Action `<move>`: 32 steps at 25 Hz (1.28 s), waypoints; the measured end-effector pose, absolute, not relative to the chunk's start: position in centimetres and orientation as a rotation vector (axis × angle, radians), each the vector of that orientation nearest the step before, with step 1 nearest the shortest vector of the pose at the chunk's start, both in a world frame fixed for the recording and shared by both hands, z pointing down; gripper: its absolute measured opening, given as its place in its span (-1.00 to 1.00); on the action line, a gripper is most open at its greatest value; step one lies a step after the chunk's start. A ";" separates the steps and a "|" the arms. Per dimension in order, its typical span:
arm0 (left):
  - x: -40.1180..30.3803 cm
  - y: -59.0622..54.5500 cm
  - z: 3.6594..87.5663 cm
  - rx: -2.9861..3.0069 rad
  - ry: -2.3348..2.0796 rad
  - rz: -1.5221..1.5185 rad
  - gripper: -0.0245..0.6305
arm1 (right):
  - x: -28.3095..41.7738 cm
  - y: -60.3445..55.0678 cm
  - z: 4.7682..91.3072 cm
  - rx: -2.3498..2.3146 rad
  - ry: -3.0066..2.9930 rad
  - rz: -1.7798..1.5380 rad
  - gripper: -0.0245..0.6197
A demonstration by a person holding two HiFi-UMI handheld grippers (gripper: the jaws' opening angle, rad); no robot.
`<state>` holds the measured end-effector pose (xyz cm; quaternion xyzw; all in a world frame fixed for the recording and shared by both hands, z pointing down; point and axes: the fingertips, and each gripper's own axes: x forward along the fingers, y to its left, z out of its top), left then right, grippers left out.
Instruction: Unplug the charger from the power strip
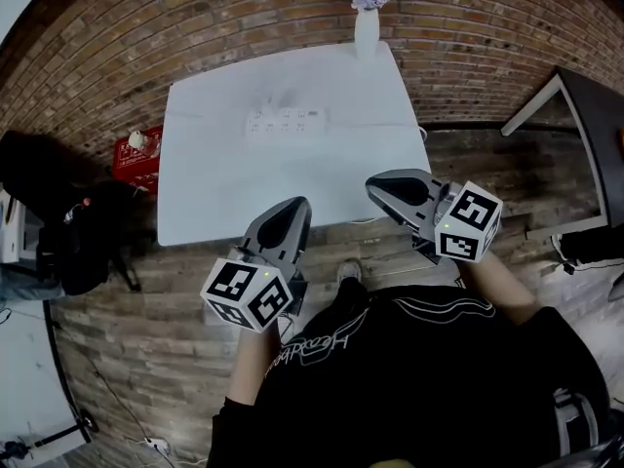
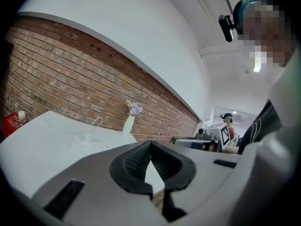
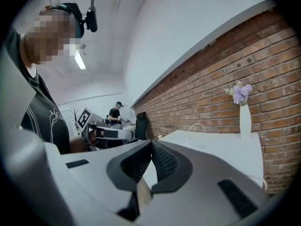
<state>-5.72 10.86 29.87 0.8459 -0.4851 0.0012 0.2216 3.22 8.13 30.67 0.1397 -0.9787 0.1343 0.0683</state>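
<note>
Nothing is done yet. My left gripper (image 1: 295, 209) and right gripper (image 1: 378, 187) both have their jaws closed on nothing, at the near edge of the table (image 1: 253, 183). The power strip (image 1: 285, 121) lies near the far side, well apart from them; the charger I cannot make out.

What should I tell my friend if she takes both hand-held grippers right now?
Left hand-held gripper: shut, empty, at the near edge of the white table.
Right hand-held gripper: shut, empty, also at the near edge.
Power strip: lies on the far part of the table, near the vase. The charger on it is too faint to make out.
Done: nothing yet; neither gripper touches the strip.
Left: probably reach the strip, steady it, and pull the charger out.
</note>
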 end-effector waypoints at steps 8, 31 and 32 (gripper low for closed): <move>-9.2 5.5 30.8 2.337 -1.310 0.031 -0.92 | 0.5 2.9 31.7 0.492 -2.916 0.433 -0.94; -16.8 -9.2 39.1 2.158 -1.502 0.226 -0.84 | -5.9 -11.6 41.7 0.481 -2.692 0.374 -0.94; -17.1 -9.7 39.6 2.137 -1.504 0.215 -0.82 | -6.2 -12.1 42.4 0.474 -2.673 0.368 -0.94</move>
